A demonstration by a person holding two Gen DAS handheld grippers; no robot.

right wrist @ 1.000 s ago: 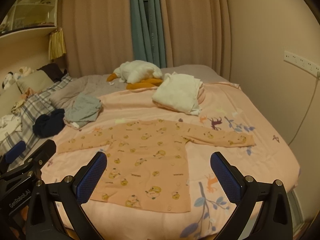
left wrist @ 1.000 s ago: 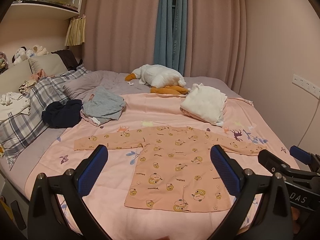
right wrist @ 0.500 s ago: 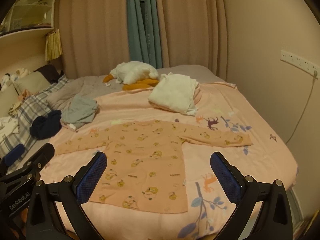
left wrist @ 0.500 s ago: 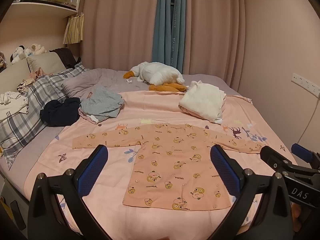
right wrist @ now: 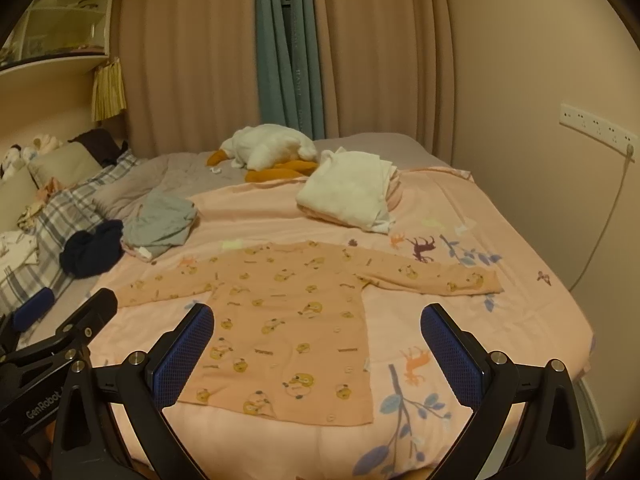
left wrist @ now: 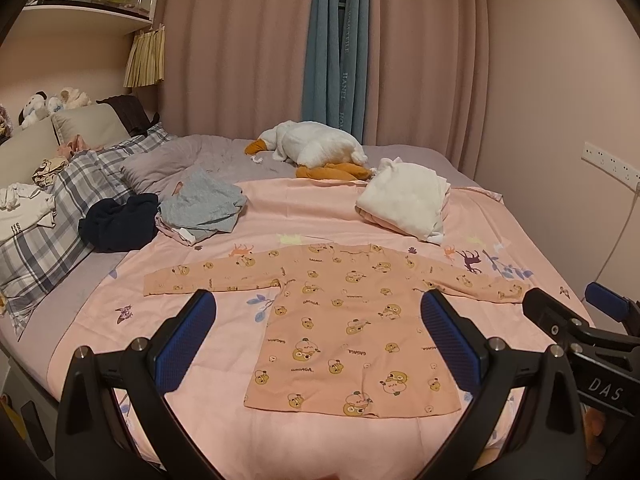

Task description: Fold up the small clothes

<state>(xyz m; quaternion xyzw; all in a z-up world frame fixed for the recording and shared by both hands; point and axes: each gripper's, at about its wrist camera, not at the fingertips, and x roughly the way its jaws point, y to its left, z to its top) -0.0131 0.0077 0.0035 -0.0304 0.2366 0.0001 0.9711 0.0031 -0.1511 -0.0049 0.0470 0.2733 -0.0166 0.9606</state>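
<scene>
A: Left wrist view first. Where is the shirt?

B: The shirt (left wrist: 344, 328) lies flat in the lower middle of the frame, on the pink sheet (left wrist: 280, 208) of the bed, both sleeves spread out sideways. The left tool (left wrist: 318, 332) hangs above its near part with the jaws wide apart and nothing between them. At the right edge the right tool (left wrist: 580, 308) shows as well, also empty.

A: How will the shirt handle?

B: I judge it thin, soft and light, so it will sag and crease if lifted by one spot. A sleeve end or a hem corner looks the best place to pinch.

A: Counts?

B: One shirt laid out, one white pile (left wrist: 404, 204) at upper right, one grey pile (left wrist: 204, 208) and one dark bundle (left wrist: 120, 222) at left, one plush goose (left wrist: 312, 150) behind.

A: And the right wrist view?

B: The shirt (right wrist: 288, 320) sits at centre, its far sleeve reaching toward the right of the frame. The right tool (right wrist: 318, 334) is fully spread and holds nothing. The left tool (right wrist: 68, 316) shows at lower left, clear of the cloth. Same single white pile (right wrist: 348, 196), grey pile (right wrist: 164, 220) and dark bundle (right wrist: 92, 248).
</scene>
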